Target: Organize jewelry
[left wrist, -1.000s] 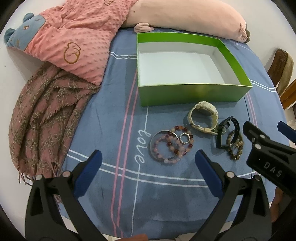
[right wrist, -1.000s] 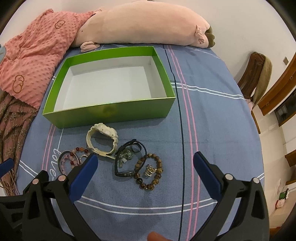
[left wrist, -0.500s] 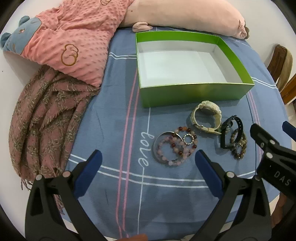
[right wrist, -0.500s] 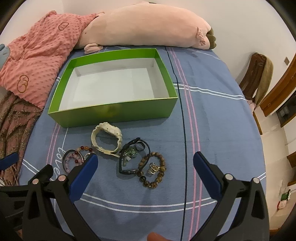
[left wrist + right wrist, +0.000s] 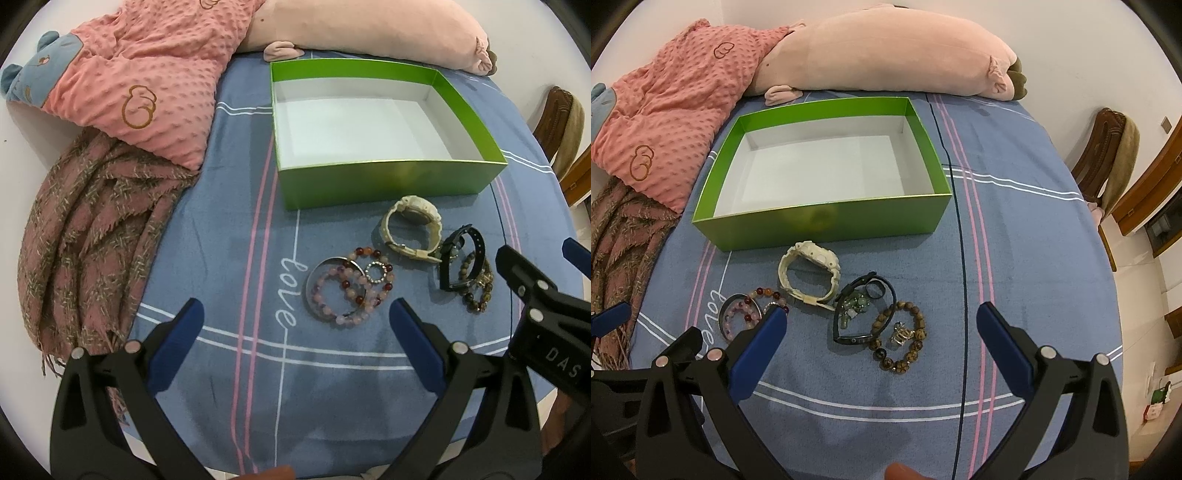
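Observation:
An empty green box (image 5: 388,181) (image 5: 827,218) with a white inside stands on the blue bedspread. In front of it lie a cream watch (image 5: 412,229) (image 5: 809,271), a black band (image 5: 461,258) (image 5: 862,314), a brown bead bracelet (image 5: 478,286) (image 5: 901,341), and pink and red bead bracelets with a metal bangle (image 5: 347,288) (image 5: 746,314). My left gripper (image 5: 295,325) is open and empty, just short of the pink bracelets. My right gripper (image 5: 881,332) is open and empty, above the black band and brown beads.
A pink dotted blanket (image 5: 140,85) and a long pink plush pillow (image 5: 886,59) lie behind and left of the box. A fringed brownish scarf (image 5: 88,229) lies at the left edge. A wooden chair (image 5: 1108,162) stands off the right side.
Both grippers have drawn back and lifted slightly, so the box and jewelry sit a little farther ahead in each view. Both stay open. Nothing on the bedspread has moved.

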`<action>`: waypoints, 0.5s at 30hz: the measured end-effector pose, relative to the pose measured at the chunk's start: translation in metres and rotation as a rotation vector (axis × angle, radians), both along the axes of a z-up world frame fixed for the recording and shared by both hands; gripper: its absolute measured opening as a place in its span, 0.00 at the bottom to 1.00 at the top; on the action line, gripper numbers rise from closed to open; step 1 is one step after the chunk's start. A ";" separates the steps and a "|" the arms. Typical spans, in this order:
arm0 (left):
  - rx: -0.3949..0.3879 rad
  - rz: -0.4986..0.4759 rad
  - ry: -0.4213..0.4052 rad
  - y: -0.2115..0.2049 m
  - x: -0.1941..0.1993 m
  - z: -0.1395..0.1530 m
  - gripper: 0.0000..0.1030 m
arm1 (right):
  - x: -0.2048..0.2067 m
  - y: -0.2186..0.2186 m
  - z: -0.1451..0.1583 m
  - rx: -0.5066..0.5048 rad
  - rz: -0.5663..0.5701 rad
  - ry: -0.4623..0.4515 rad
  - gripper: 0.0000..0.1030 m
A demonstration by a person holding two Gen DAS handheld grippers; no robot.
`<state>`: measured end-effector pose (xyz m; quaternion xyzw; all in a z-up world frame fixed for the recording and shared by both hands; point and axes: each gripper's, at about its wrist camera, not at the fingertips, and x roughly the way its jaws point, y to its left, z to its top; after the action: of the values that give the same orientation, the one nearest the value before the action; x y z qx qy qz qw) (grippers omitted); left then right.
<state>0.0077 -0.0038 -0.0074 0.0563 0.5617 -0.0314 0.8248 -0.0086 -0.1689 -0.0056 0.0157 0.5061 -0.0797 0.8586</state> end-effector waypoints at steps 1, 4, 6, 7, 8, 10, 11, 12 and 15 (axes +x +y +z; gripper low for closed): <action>0.000 0.000 0.000 0.000 0.000 0.000 0.98 | 0.000 0.000 0.000 0.000 -0.001 0.001 0.99; 0.001 -0.001 0.000 0.000 0.000 0.000 0.98 | 0.000 0.000 0.000 -0.001 -0.001 -0.002 0.99; 0.000 -0.001 0.000 0.000 0.000 0.000 0.98 | 0.000 -0.001 0.000 0.000 0.000 -0.001 0.99; 0.000 -0.001 0.000 0.000 0.000 0.000 0.98 | 0.000 -0.001 0.000 0.000 0.000 0.000 0.99; 0.000 -0.001 0.000 0.000 0.000 0.000 0.98 | 0.000 -0.001 0.000 0.000 -0.001 0.000 0.99; 0.001 -0.001 0.001 -0.001 0.000 0.000 0.98 | 0.000 -0.001 0.000 0.001 -0.002 0.002 0.99; 0.001 -0.002 0.001 -0.002 -0.001 -0.001 0.98 | -0.001 0.000 0.000 0.001 -0.003 0.003 0.99; 0.001 -0.003 0.001 -0.002 -0.001 -0.001 0.98 | -0.001 0.000 -0.001 0.001 -0.004 0.003 0.99; 0.001 -0.003 0.001 -0.003 -0.002 -0.001 0.98 | -0.002 0.000 -0.001 0.001 -0.003 0.003 0.99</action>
<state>0.0058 -0.0066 -0.0088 0.0576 0.5619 -0.0323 0.8245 -0.0103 -0.1691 -0.0061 0.0167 0.5075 -0.0808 0.8577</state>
